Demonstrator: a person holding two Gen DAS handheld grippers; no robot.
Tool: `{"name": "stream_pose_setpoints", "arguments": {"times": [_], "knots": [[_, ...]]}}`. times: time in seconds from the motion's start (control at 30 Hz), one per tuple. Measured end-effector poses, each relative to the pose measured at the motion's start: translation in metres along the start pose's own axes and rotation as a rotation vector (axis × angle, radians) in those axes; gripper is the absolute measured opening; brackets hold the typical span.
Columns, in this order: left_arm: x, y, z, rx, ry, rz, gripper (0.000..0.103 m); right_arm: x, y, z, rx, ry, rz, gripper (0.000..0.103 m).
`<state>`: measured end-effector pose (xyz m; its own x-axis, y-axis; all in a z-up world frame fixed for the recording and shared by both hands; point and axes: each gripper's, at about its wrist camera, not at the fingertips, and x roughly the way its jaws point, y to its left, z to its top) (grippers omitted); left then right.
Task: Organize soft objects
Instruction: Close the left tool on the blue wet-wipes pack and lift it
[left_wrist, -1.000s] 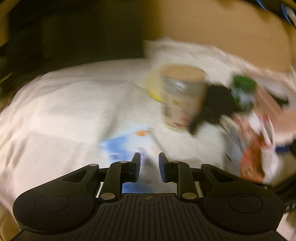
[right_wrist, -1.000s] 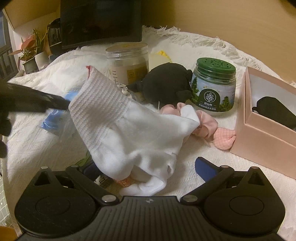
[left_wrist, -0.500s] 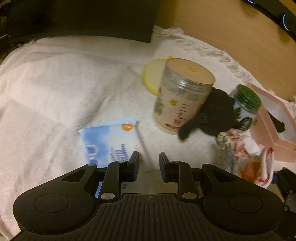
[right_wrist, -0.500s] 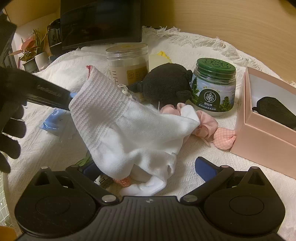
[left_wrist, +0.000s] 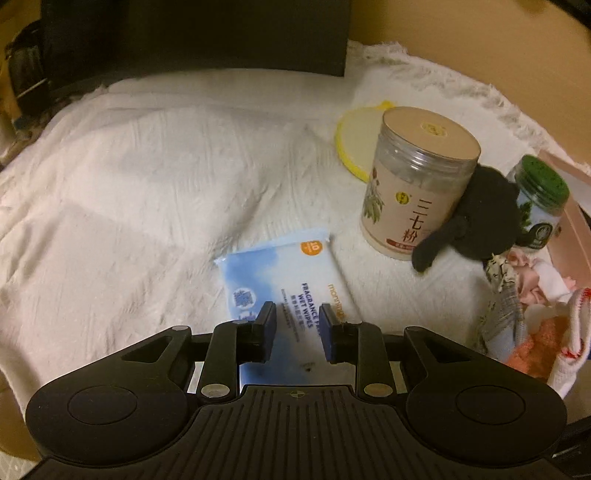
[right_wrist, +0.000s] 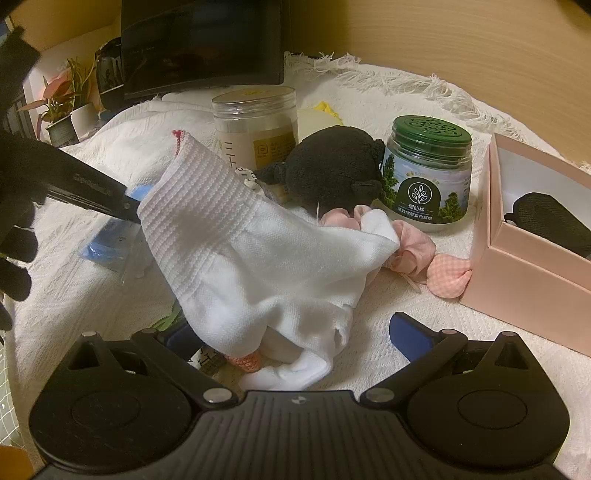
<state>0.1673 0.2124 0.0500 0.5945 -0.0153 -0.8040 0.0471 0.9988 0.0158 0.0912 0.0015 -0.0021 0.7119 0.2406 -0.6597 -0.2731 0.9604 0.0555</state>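
A white sock (right_wrist: 258, 258) lies on a heap of soft things in front of my right gripper (right_wrist: 291, 328), which is open with its jaws wide around the sock's toe. A black plush toy (right_wrist: 332, 166) and a pink scrunchie (right_wrist: 413, 243) lie behind it; the plush also shows in the left wrist view (left_wrist: 476, 218). A pink box (right_wrist: 517, 251) at the right holds a black fabric item (right_wrist: 554, 221). My left gripper (left_wrist: 297, 326) is empty, its jaws a small gap apart, above a blue wet-wipes pack (left_wrist: 288, 291).
A tall clear jar (left_wrist: 413, 184), a green-lidded jar (right_wrist: 428, 170) and a yellow-rimmed disc (left_wrist: 358, 140) stand on the white fringed cloth (left_wrist: 147, 184). A dark monitor (right_wrist: 199, 40) and potted plants (right_wrist: 62, 107) are at the back. A wooden wall (right_wrist: 480, 44) rises behind.
The left gripper swung left and steadied over the wipes pack, which now lies between its fingertips. The right gripper and sock have stayed still.
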Motion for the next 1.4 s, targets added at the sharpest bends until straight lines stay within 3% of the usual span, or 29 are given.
{"name": "stream_pose_setpoints", "arguments": {"times": [0.1,0.17,0.23,0.3,0.43,0.57,0.7,1.0,1.17,1.4], "knots": [[0.005,-0.014,0.005,0.037,0.009,-0.041,0.029,0.000,0.000,0.000,0.002,-0.001,0.001,0.103],[0.008,-0.024,0.005,0.073,0.011,-0.042,0.036,0.000,0.000,0.000,0.003,-0.003,0.007,0.103],[0.011,-0.032,0.006,0.101,0.015,-0.043,0.051,0.000,0.000,0.000,0.005,-0.004,0.008,0.103],[0.011,-0.037,0.006,0.109,0.019,-0.053,0.057,0.000,0.000,-0.001,0.005,-0.004,0.011,0.103],[0.009,-0.033,0.005,0.097,0.021,-0.061,0.056,0.000,0.001,-0.001,0.006,-0.004,0.011,0.103],[-0.001,-0.020,0.001,0.131,-0.009,0.068,0.055,0.000,0.001,-0.001,0.006,-0.004,0.011,0.103],[0.005,-0.002,0.002,0.057,0.032,0.078,0.058,0.000,0.000,0.000,0.002,-0.003,0.011,0.103],[0.017,0.007,0.012,-0.103,0.071,-0.049,0.069,0.000,0.002,0.000,-0.005,-0.001,0.016,0.103],[0.029,-0.001,0.018,-0.105,0.098,-0.062,0.089,0.001,0.001,-0.001,-0.019,0.002,0.026,0.103],[0.041,-0.010,0.017,-0.075,0.105,-0.014,0.094,0.001,0.002,0.001,-0.078,0.033,0.043,0.103]]}}
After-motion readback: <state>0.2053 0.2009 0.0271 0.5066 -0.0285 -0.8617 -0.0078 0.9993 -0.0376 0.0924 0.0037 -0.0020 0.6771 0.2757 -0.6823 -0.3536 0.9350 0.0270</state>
